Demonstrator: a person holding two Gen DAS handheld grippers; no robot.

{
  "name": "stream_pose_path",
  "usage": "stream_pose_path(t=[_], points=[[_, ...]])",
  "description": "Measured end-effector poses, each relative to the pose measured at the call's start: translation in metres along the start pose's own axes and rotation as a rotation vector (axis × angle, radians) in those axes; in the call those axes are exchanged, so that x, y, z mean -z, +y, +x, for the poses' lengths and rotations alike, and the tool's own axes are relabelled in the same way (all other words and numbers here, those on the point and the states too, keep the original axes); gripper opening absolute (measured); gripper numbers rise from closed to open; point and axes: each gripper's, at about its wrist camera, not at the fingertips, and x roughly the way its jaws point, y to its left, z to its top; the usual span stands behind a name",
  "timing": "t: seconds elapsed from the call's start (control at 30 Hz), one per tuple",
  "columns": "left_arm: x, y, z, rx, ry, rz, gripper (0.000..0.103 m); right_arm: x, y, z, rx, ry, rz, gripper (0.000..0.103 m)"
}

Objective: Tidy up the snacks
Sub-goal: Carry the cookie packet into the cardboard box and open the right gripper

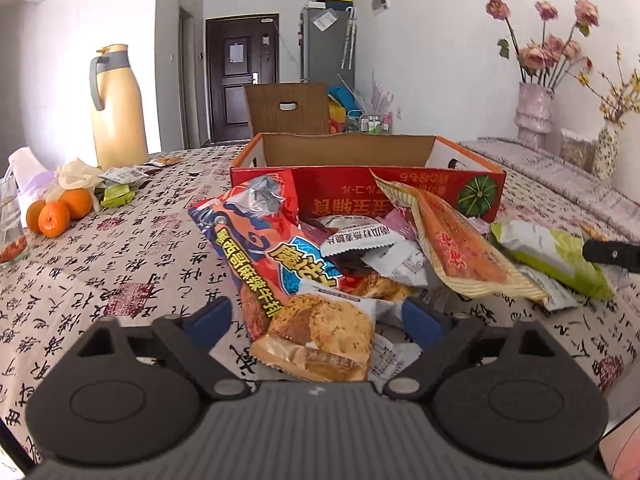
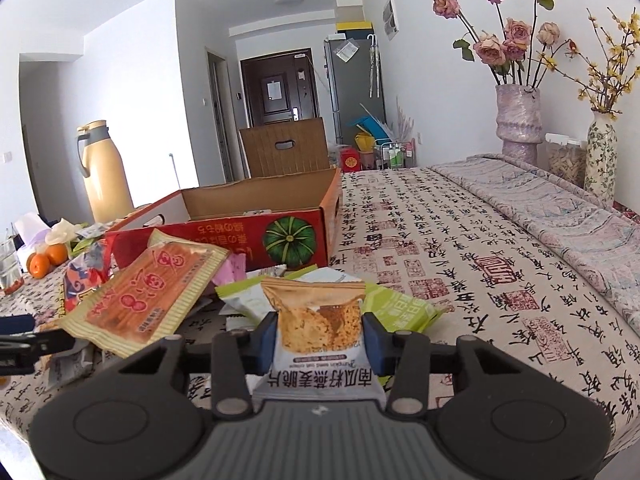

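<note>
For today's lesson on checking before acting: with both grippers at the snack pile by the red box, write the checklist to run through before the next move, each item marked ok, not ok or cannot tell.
1. Right gripper shut on the oat crisp packet: ok.
2. Left gripper open, pads pressing nothing: ok.
3. A packet sits between the left fingers, the cracker packet: ok.
4. Red box open on top: ok.
5. Room left inside the box: cannot tell.
6. Other packets clear of the held packet: not ok, the green packet lies right behind it.

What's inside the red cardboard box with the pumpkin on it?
Mostly bare brown walls show inside the red box; a pale edge peeks above its front wall in the right wrist view. The floor is hidden behind that wall.
</note>
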Motion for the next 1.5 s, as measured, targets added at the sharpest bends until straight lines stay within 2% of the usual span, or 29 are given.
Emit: stream_pose_path(t=[0.1, 0.17, 0.23, 0.33, 0.63, 0.93, 1.23, 1.5], points=[[0.001, 0.0, 0.004, 0.0, 0.013, 0.007, 0.079, 0.001, 0.004, -0.001, -0.005, 0.0, -0.003, 0.043], [0.002, 0.002, 0.006, 0.016, 0.021, -0.006, 0.062, 0.001, 0.006, -0.002, -0.01, -0.001, -0.005, 0.043], [0.003, 0.004, 0.007, 0.028, 0.023, -0.014, 0.055, 0.001, 0.008, -0.003, -0.012, -0.002, -0.006, 0.043], [0.005, 0.006, 0.003, 0.04, 0.003, -0.013, 0.051, 0.001, 0.01, -0.003, -0.015, 0.0, -0.007, 0.043], [0.003, 0.011, -0.008, 0.038, -0.038, -0.025, 0.049, -0.001, 0.02, -0.008, -0.03, -0.015, -0.01, 0.043], [-0.019, 0.016, -0.015, 0.024, -0.112, -0.038, 0.049, -0.014, 0.037, -0.001, -0.056, -0.048, -0.024, 0.043], [-0.063, 0.015, -0.009, 0.022, -0.206, -0.028, 0.049, -0.051, 0.058, 0.021, -0.088, -0.117, -0.041, 0.043], [-0.115, 0.015, 0.009, 0.029, -0.266, -0.049, 0.049, -0.094, 0.069, 0.049, -0.098, -0.171, -0.046, 0.043]])
